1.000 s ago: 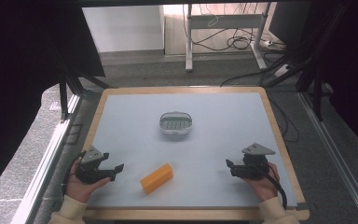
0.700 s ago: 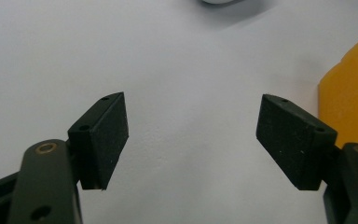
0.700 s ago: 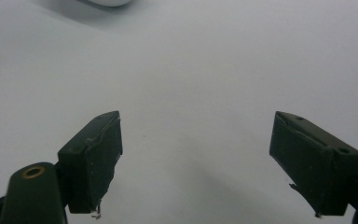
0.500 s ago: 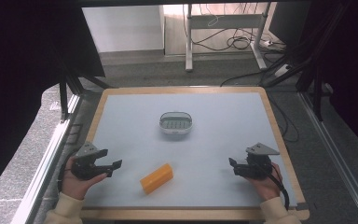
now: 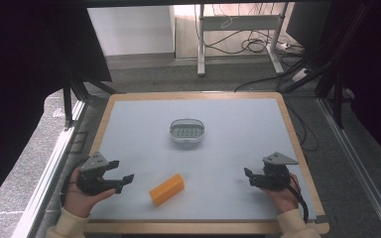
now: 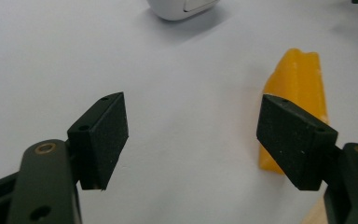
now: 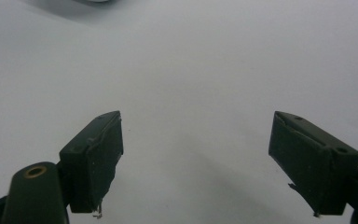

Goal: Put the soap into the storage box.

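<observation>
Your left gripper [image 5: 121, 176] sits at the table's near left corner, jaws spread wide and empty, matte black pads [image 6: 103, 135] with a fine grainy face. Just right of it lies the block [image 5: 166, 189], an orange, waxy-looking bar with rounded ridges along its top, resting flat on the table [image 5: 238, 134] at a slant; in the left gripper view it lies beside and beyond the right-hand pad, not between the two. The table is a smooth pale grey sheet in a light wooden frame. Near its middle, well apart from the block, stands the dish [image 5: 187, 130], an oval, clear-walled tray with a slotted base. Your right gripper [image 5: 248, 174] rests near the right edge, also wide and empty. Since half a second ago both grippers have barely shifted; block and dish are unmoved.
</observation>
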The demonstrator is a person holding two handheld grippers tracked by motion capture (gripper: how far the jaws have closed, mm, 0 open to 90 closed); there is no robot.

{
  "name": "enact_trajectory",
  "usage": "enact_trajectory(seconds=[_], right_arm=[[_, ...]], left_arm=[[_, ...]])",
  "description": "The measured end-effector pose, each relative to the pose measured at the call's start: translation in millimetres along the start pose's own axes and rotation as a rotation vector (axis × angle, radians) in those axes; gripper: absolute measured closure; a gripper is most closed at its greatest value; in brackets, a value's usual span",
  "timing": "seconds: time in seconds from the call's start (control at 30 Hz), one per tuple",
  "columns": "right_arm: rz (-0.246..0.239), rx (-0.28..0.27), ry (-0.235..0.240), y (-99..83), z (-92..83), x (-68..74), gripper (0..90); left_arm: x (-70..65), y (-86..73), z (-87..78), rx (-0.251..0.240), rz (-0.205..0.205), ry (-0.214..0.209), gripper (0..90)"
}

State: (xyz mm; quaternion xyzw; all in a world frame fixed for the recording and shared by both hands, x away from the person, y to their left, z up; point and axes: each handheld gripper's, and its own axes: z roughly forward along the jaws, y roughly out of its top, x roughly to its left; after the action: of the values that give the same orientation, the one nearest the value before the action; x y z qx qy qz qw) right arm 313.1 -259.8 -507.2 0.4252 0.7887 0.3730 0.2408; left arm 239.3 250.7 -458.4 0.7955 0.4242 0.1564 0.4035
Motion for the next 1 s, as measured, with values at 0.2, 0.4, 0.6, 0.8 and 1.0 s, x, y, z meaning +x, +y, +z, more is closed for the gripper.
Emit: enact_trajectory(seconds=[0.2, 0.4, 0.6, 0.8, 1.0], right_arm=[[0.012, -0.005, 0.017, 0.4, -0.7, 1.5, 17.9], [-0.007, -0.007, 0.016, 0.9, -0.8, 4.3, 17.9], [0.013, -0.012, 0.026, 0.3, -0.8, 1.8, 17.9], [0.012, -0.010, 0.016, -0.2, -1.3, 1.4, 17.9], [0.002, 0.000, 0.008, -0.8, 0.1, 2.9, 17.6]], left_arm=[[-14.9, 8.3, 0.2, 0.015, 0.030, -0.019, 24.9], [-23.4, 11.7, 8.7, 0.044, 0.047, -0.040, 24.9], [-29.7, 16.3, 15.3, 0.058, 0.073, -0.054, 24.9], [-33.6, 17.6, 23.5, 0.093, 0.093, -0.059, 24.9], [-38.6, 19.1, 31.4, 0.112, 0.111, -0.064, 24.9]])
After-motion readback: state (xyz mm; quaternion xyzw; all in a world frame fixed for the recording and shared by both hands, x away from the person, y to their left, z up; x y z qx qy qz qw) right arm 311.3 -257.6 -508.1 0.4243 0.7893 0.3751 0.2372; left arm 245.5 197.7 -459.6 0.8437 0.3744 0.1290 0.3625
